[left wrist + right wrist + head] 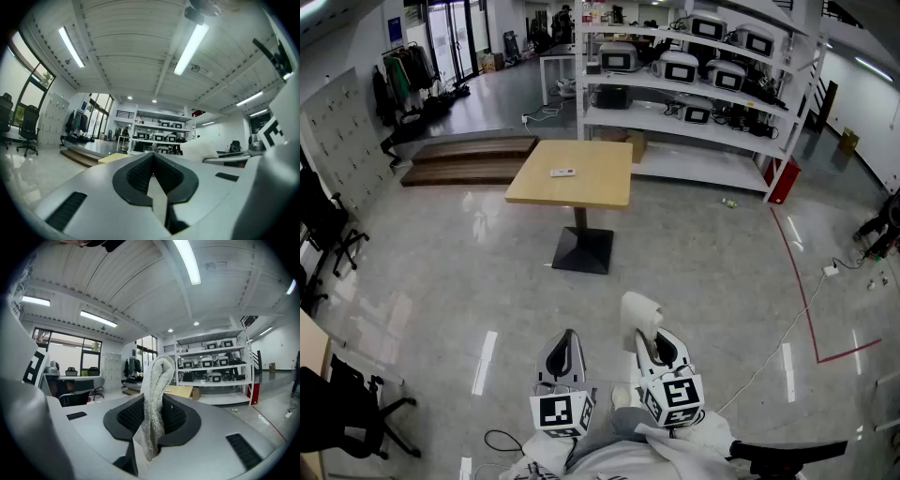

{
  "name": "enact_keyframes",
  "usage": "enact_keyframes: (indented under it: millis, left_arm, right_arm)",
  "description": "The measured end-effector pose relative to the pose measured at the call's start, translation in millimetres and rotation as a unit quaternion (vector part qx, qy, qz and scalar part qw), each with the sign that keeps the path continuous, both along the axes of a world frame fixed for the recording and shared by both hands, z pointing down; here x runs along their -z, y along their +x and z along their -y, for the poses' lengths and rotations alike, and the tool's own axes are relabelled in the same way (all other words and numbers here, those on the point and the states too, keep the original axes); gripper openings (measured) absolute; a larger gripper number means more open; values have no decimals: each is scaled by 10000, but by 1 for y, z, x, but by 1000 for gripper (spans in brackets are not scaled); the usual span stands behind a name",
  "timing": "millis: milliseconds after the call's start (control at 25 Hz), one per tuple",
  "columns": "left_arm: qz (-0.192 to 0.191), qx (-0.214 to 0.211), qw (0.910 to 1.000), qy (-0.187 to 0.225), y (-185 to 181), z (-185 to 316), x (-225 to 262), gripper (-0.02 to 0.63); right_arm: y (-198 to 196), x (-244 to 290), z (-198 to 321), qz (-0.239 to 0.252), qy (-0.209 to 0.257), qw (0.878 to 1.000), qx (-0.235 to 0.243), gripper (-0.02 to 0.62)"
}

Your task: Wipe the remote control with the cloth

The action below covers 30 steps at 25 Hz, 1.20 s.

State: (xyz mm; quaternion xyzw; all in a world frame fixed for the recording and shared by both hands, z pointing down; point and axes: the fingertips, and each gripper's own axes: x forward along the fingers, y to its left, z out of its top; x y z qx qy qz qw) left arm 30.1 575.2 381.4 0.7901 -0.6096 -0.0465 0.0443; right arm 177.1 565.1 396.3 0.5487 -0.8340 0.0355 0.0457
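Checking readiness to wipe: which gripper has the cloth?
The right gripper: a white cloth is clamped in its jaws; the left gripper is shut, empty.

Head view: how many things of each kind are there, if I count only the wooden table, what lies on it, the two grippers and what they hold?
table: 1
remote control: 1
cloth: 1
grippers: 2 (left gripper shut and empty; right gripper shut on the cloth)
Total: 5
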Motion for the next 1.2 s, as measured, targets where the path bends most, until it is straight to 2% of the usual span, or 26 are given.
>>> enact_keyframes:
  millis: [400, 920, 1200]
  left_arm:
    - [77, 91, 9999, -85, -8, 65, -15, 2]
    - [177, 215, 9994, -206, 7, 176, -12, 2]
    - [165, 389, 9986, -302, 3, 228, -21, 2]
  right_arm:
    - [-8, -16, 69, 42, -61, 9999, 104, 89]
    - [13, -10, 197, 141, -92, 9998, 106, 89]
    - [13, -20, 250, 168, -182, 9995, 215, 89]
